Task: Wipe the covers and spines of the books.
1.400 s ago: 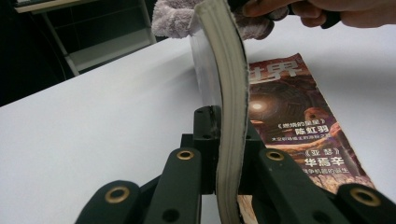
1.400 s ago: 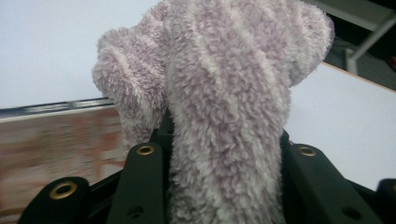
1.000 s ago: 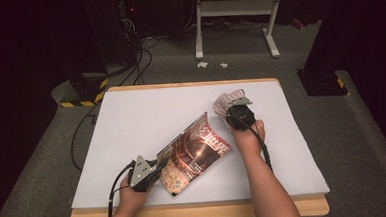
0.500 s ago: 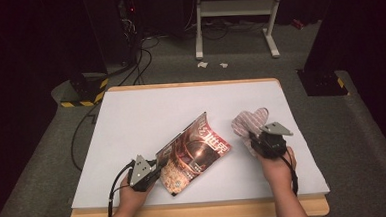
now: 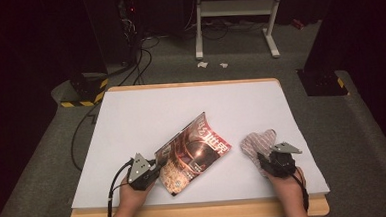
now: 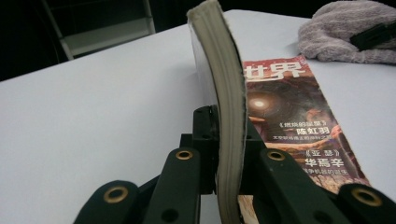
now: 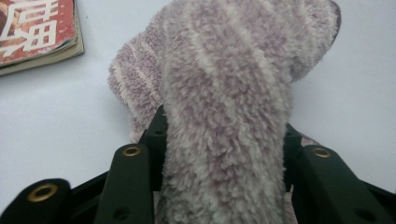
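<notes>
While the magazine [image 5: 193, 153] is kept lifted at one edge near the front middle of the white table [image 5: 146, 116], it is clamped by the left gripper [image 5: 152, 171] — the jaws are closed tight on the stack of pages. In the left gripper view the pages [image 6: 229, 116] are seen standing upright and a little bent between the two black jaws, and the red cover with white characters is lying flat on the table to the right of them. The far edge of the magazine is curled upward in the high view.

The fluffy sock [image 5: 258, 142], pale purple with lighter stripes, is found on the table to the right of the magazine, near but apart from it. The right gripper [image 5: 264, 165] is placed at its near end. In the right gripper view the sock [image 7: 224, 116] is seen between the jaws, which have just been opening — whether the pads press on the cloth cannot be told, because the thick pile covers them. The far part of the sock is resting on the table, and a corner of the magazine [image 7: 37, 32] is seen at the upper left there.
</notes>
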